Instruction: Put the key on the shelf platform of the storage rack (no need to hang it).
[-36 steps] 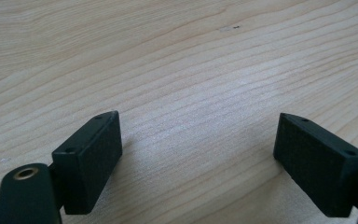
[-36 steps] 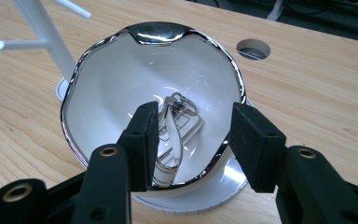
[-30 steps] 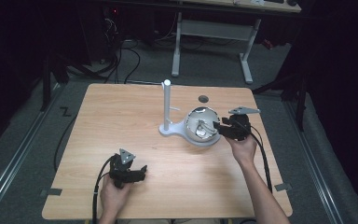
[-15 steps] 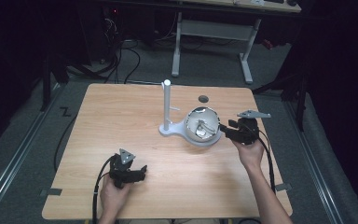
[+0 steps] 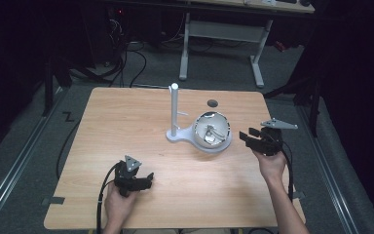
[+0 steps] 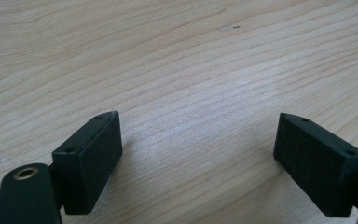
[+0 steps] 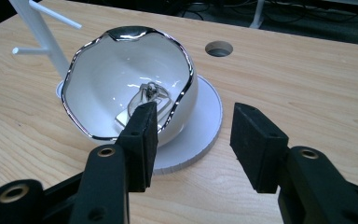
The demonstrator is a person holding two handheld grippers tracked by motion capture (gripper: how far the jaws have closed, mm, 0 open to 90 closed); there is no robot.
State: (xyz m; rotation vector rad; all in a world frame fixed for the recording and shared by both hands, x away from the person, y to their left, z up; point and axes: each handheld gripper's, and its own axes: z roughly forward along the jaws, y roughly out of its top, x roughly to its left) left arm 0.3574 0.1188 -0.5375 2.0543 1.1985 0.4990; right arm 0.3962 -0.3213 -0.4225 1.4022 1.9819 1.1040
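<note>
A stand point(image 5: 174, 109) with a round base point(image 5: 177, 136) sits at the middle of the frame on the worktop point(image 5: 126, 117). A bowl point(image 5: 212, 130) rests on the base's right part, holding a small metal object point(image 5: 210, 134). A hole point(image 5: 212, 103) lies above the bowl. The left tool point(image 5: 148, 178) sits at lower left, the right tool point(image 5: 246, 136) just right of the bowl.
</note>
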